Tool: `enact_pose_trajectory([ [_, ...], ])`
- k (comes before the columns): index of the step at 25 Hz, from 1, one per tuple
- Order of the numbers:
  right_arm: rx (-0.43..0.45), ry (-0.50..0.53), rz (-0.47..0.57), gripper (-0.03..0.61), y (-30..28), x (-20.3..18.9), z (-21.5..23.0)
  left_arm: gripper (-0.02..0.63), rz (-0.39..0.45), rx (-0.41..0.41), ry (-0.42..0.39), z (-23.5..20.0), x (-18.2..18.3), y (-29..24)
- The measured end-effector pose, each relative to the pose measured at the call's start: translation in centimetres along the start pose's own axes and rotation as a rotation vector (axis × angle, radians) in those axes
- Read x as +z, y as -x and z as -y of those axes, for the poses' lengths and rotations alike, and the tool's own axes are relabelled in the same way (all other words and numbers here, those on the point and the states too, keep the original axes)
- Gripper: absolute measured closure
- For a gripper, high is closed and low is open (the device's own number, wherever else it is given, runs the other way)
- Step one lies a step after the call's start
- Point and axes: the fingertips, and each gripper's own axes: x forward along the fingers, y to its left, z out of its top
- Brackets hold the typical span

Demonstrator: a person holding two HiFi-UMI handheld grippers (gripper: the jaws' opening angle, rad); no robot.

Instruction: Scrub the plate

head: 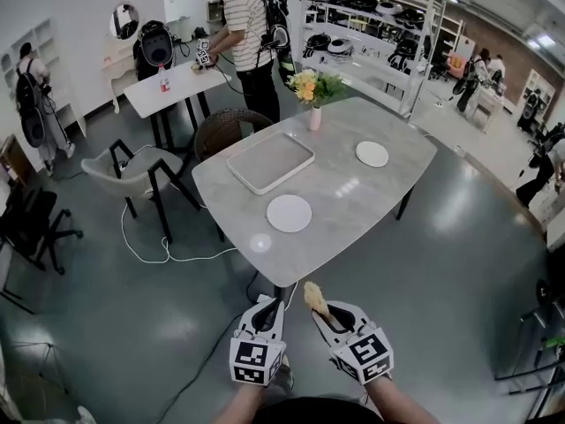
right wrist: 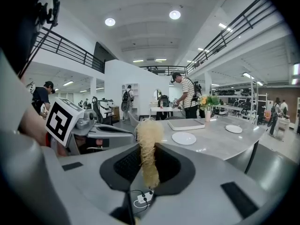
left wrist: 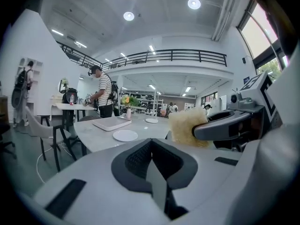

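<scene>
A round white plate (head: 290,213) lies on the grey marble table (head: 353,201) near its front edge, and it also shows as the plate (left wrist: 125,135) and the plate (right wrist: 183,138). A second white plate (head: 372,154) lies farther right. Both grippers hang in front of the table, short of its edge. My right gripper (head: 328,314) is shut on a yellow fibrous scrubber (head: 315,299), which stands up between the jaws as the scrubber (right wrist: 148,149). My left gripper (head: 267,306) is beside it, jaws shut on nothing, with the left gripper (left wrist: 152,146) pointing at the table.
A grey tray (head: 270,161) and a vase of flowers (head: 315,117) stand at the table's far side. A wicker chair (head: 228,131) and a grey chair (head: 141,170) sit to the left, with a white cable (head: 150,246) on the floor. A person in a striped shirt (head: 243,25) works at another table.
</scene>
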Motion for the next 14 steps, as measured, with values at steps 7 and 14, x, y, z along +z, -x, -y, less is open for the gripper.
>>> enact_pose_trajectory([
  [7, 0.034, 0.005, 0.034, 0.502, 4.1, -0.9, -2.3, 0.6, 0.033, 0.022, 0.015, 3.6, -0.5, 3.4],
  [14, 0.05, -0.007, 0.038, 0.502, 9.2, -2.5, -4.1, 0.6, 0.025, 0.015, 0.035, 8.7, -1.6, 7.0],
])
